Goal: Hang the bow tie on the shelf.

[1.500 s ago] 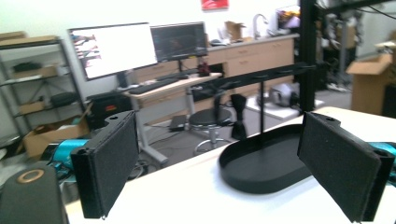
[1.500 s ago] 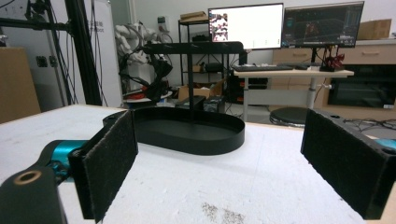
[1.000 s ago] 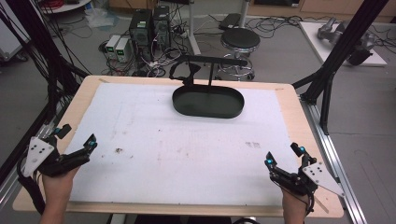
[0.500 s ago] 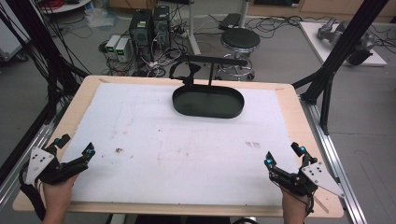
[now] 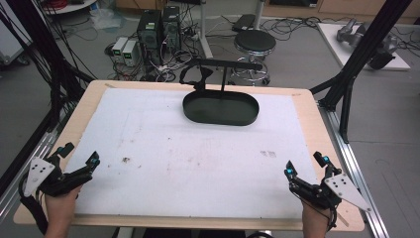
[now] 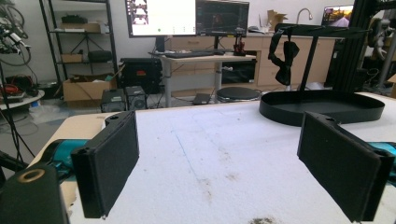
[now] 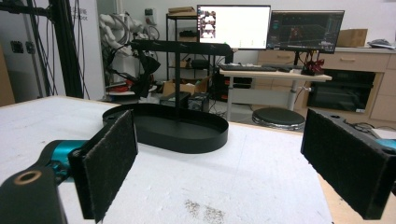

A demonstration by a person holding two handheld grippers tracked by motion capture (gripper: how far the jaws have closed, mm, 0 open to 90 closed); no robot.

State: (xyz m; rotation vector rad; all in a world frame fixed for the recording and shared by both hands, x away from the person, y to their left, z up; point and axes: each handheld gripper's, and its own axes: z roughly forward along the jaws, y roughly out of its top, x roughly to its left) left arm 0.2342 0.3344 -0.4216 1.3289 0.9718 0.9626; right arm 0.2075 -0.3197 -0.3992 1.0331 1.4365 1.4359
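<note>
Tray (image 5: 221,108): a black oval tray stood at the far middle of the table, on the white sheet, well apart from both grippers; it looked empty inside.
Stand (image 5: 222,77): a thin black post rose from the tray and carried a black crossbar (image 5: 225,63) above it.
Hanging item (image 5: 195,77): a dark strap-like piece hung from the crossbar's left end, above the tray's left rim; what it was could not be told.
Left gripper (image 5: 78,158): held in the person's left hand (image 5: 60,207) at the near left corner, jaws spread wide with nothing between them; in the left gripper view its pads (image 6: 108,168) framed bare sheet, with the tray (image 6: 322,106) far ahead to the right.
Right gripper (image 5: 306,166): held at the near right corner, jaws likewise parted and empty; in the right gripper view the tray (image 7: 168,128) lay ahead between the pads (image 7: 107,161).
Table (image 5: 89,101): a wooden top covered by a white sheet (image 5: 198,153) carrying faint stains and a small dark speck near the left gripper.
</note>
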